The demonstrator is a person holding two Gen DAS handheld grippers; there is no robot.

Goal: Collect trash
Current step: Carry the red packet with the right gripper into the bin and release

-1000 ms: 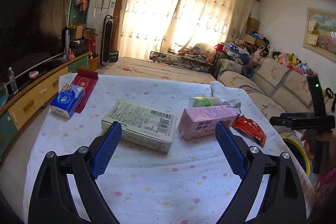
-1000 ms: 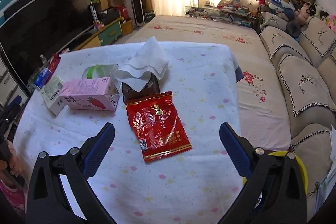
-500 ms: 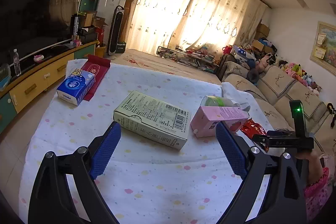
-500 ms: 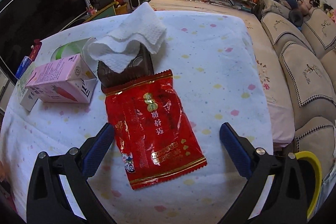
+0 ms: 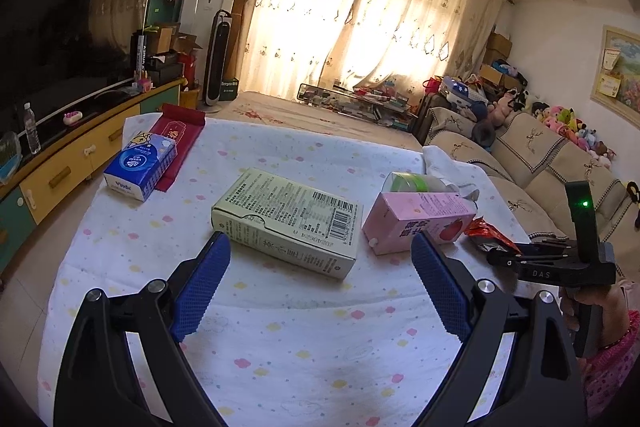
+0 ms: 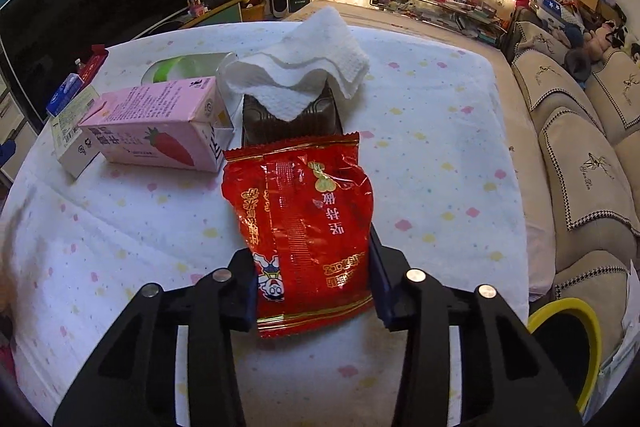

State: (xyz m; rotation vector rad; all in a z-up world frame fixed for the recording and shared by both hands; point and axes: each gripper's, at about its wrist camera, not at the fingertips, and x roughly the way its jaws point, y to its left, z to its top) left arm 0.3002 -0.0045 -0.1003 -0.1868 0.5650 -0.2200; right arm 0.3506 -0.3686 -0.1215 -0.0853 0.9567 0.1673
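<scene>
Across the cloth-covered table, the green carton sits mid-frame before the left gripper, whose jaws are spread wide. At lower centre, the right gripper pinches the red snack wrapper. That slick, crinkly film could slip out if lifted fast.

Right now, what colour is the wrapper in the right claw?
Red with gold print; the wrapper shows best in the right wrist view.
</scene>
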